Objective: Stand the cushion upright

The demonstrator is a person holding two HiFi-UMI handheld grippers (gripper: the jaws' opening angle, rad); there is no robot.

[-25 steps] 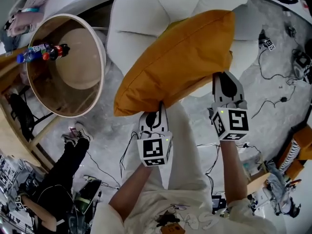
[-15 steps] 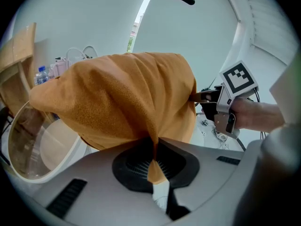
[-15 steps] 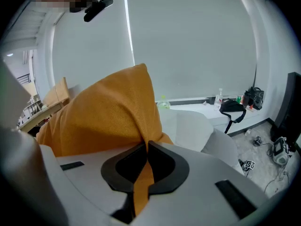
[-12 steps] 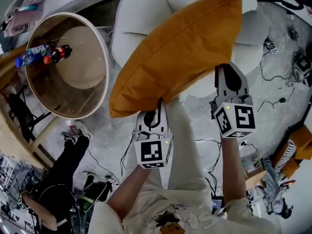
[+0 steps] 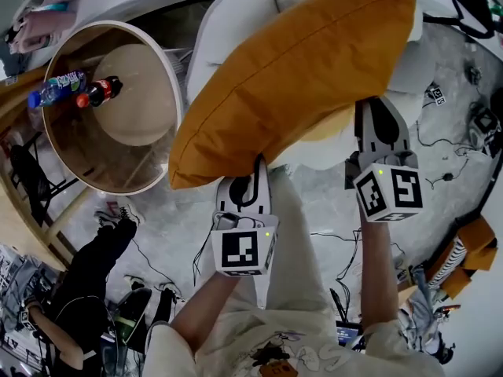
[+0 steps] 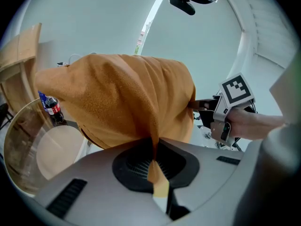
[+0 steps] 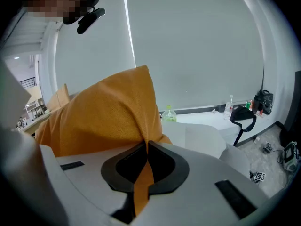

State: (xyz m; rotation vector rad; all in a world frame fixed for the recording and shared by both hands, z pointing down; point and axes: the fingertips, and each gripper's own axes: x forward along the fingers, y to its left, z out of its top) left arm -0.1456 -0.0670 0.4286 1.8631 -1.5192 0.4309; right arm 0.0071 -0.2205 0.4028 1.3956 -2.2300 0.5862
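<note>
Pinching the near edge of the orange cushion point(image 5: 299, 77) with fingers clamped shut on its fabric, the left gripper point(image 5: 255, 166) and right gripper point(image 5: 378, 107) hold it slanted above the white armchair point(image 5: 228, 34) at twelve o'clock, so standing it upright there remains.

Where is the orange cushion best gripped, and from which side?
Grip the cushion by its thin near edge, from the person's side: the puffy body is too thick for jaws. The left tongs and right tongs pinch that edge, spaced apart.
</note>
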